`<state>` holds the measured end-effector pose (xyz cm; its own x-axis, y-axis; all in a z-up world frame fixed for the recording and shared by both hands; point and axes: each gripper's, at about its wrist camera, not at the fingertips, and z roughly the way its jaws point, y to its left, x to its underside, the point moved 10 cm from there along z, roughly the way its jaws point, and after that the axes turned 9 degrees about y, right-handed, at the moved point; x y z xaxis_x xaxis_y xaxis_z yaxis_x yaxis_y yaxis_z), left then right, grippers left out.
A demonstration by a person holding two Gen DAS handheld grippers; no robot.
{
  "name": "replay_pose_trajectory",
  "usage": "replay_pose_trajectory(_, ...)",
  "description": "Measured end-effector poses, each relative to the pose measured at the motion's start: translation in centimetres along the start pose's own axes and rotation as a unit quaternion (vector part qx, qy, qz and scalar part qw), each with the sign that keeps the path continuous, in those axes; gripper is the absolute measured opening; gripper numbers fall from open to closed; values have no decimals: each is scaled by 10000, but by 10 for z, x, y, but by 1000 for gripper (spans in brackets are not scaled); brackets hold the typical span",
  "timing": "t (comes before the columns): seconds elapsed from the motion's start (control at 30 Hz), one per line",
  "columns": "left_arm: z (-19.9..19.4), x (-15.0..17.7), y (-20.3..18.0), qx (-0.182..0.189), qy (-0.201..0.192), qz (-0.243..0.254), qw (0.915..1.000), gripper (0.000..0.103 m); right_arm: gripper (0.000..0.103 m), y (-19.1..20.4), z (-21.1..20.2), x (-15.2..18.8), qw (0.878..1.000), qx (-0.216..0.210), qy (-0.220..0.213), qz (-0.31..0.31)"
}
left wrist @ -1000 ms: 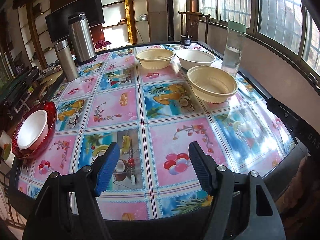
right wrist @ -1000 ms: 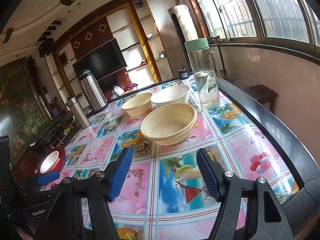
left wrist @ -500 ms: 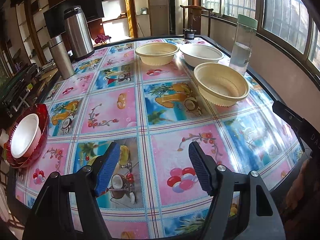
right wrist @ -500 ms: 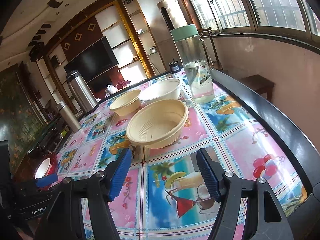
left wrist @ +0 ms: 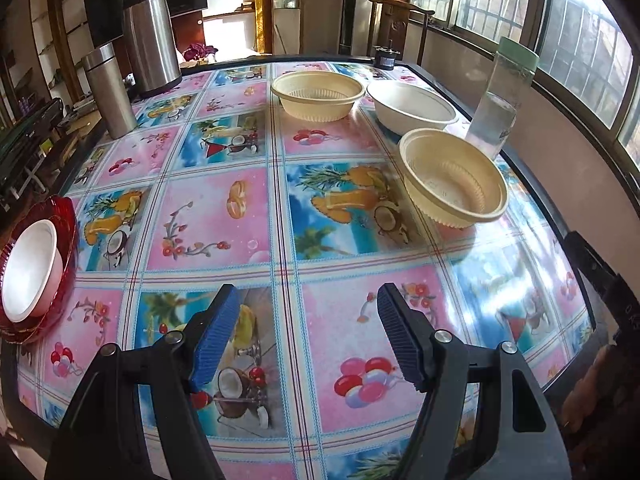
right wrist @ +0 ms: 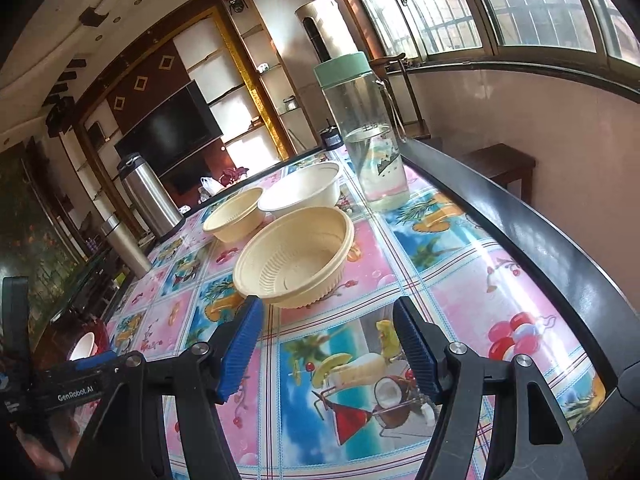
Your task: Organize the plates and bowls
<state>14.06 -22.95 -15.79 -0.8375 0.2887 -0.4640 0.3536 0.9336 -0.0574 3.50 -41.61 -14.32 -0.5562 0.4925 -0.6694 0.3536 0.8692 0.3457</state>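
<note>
Both grippers' fingers (right wrist: 242,350) remain spread and empty, the right gripper (right wrist: 328,350) now nearer the cream bowl (right wrist: 294,258).

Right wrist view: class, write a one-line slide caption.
Open right gripper nears a cream strainer bowl on the fruit-print tablecloth, beside a green-lidded water bottle.

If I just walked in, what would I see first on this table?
Probably the bright tablecloth with fruit and drink pictures. Three pale bowls cluster at its far right, the nearest bowl just ahead of the open right gripper, beside a water bottle. At the left edge, a white bowl sits in a red plate.
</note>
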Motion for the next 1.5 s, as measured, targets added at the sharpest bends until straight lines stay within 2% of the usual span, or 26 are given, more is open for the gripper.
replay_pose_trajectory(0.2, 9, -23, -12, 167, 86, -215, 9996, 71, 69, -14, 2, -9, 9998, -55, -43, 185)
replay_pose_trajectory(0.4, 27, -54, -27, 242, 295, -221, 9990, 71, 69, -10, 19, -40, 9994, -259, -20, 240)
replay_pose_trajectory(0.6, 40, -98, -35, 84, 387, -219, 9990, 71, 70, -7, 55, -74, 9947, -784, 220, 627)
replay_pose_trajectory(0.77, 56, -119, -47, 198, 580, -320, 9976, 71, 71, -12, 87, -84, 9865, -1127, 399, 1117)
replay_pose_trajectory(0.83, 62, -122, -51, 260, 636, -363, 9970, 71, 71, -14, 94, -84, 9820, -1303, 425, 1296)
replay_pose_trajectory(1.17, 95, -109, -74, 494, 1027, -435, 9925, 71, 71, -18, 104, -76, 9729, -1712, 700, 1390)
replay_pose_trajectory(1.5, 99, -101, -80, 664, 1093, -603, 9900, 71, 71, -21, 119, -67, 9597, -1983, 1004, 1719)
